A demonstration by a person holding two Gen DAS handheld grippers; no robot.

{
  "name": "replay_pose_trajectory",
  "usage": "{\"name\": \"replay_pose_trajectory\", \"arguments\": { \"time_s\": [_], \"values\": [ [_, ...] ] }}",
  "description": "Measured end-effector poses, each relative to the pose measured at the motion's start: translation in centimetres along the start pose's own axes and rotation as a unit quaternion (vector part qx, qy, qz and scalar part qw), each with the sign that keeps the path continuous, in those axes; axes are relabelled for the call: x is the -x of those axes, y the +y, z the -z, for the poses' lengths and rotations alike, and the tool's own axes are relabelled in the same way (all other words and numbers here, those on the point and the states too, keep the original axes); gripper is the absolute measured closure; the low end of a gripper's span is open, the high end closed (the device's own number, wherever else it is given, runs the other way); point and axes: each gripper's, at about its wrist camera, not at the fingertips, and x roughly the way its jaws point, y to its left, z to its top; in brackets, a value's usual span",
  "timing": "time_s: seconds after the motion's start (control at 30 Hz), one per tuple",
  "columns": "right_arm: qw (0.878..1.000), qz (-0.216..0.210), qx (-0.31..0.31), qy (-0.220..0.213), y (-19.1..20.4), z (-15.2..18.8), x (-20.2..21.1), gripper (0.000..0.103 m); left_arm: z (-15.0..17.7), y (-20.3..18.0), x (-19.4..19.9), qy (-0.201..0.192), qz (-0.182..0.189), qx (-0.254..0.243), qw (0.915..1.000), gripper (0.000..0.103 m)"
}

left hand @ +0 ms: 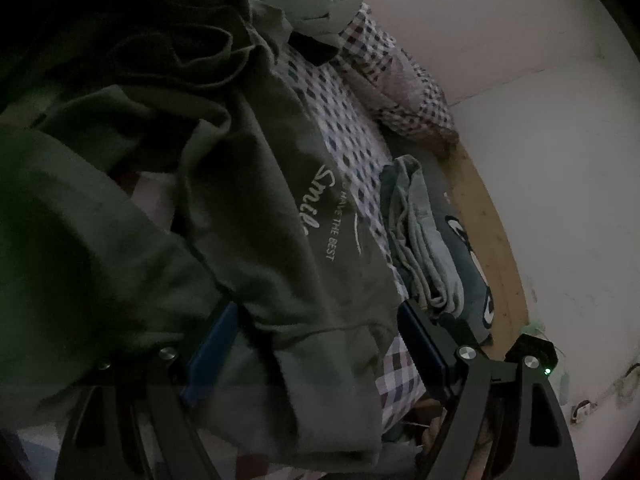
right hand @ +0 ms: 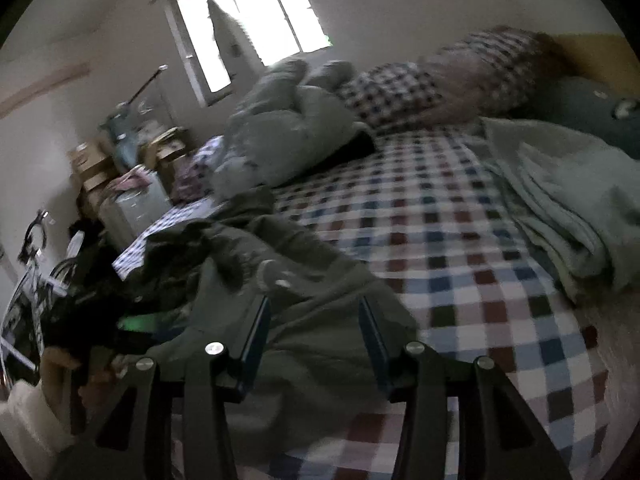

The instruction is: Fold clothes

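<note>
The left claw (left hand: 320,320) stands open, and the dark green sweatshirt (left hand: 248,184) lies crumpled between its fingers on the checked bed sheet (left hand: 352,160). The right claw (right hand: 314,312) is open too, over the same sweatshirt. Only the left view shows the printed word "Smile"; only the right view shows the bright window (right hand: 248,12) behind a grey quilt (right hand: 288,128).
</note>
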Motion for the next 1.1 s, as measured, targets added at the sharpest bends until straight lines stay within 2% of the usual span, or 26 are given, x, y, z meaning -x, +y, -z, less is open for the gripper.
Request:
{"name": "replay_pose_trajectory", "arguments": {
  "time_s": [0.2,0.27,0.3,0.33,0.37,0.43,0.47,0.53,0.63,0.87,1.1],
  "values": [
    [0.998,0.030,-0.052,0.016,-3.2,0.3,0.2,0.054,0.2,-0.1,-0.3,0.009,0.006,0.002,0.9999,0.018],
    [0.996,0.029,-0.076,0.024,-4.3,0.4,0.0,0.054,0.3,-0.2,-0.6,0.011,0.006,-0.002,0.9999,0.019],
    [0.995,0.028,-0.088,0.028,-4.8,0.5,-0.1,0.054,0.3,-0.3,-0.7,0.011,0.006,-0.004,0.9999,0.023],
    [0.994,0.027,-0.100,0.033,-5.3,0.6,-0.2,0.053,0.3,-0.3,-0.9,0.012,0.001,-0.004,0.9999,0.034],
    [0.993,0.025,-0.112,0.037,-5.8,0.7,-0.3,0.052,0.3,-0.3,-1.0,0.013,-0.005,-0.003,0.9999,0.041],
    [0.991,0.018,-0.124,0.046,-6.2,1.0,-0.6,0.052,0.4,-0.2,-1.3,0.013,-0.022,0.000,0.9997,0.073],
    [0.991,0.015,-0.126,0.050,-6.2,1.1,-0.7,0.052,0.5,0.0,-1.4,0.012,-0.033,0.003,0.9994,0.079],
    [0.991,0.007,-0.119,0.063,-5.8,1.4,-1.2,0.052,0.6,0.4,-1.3,0.009,-0.031,0.012,0.9994,0.084],
    [0.991,0.001,-0.109,0.080,-5.1,1.7,-1.8,0.052,0.7,0.3,-0.6,-0.007,-0.032,0.009,0.9994,0.090],
    [0.990,-0.011,-0.098,0.100,-4.1,2.3,-2.6,0.052,0.1,0.5,2.7,-0.055,-0.050,-0.003,0.9973,0.092],
    [0.991,-0.019,-0.092,0.098,-3.6,2.1,-2.4,0.052,-0.6,3.2,8.1,-0.130,-0.078,0.025,0.9881,0.094]
  ]
}}
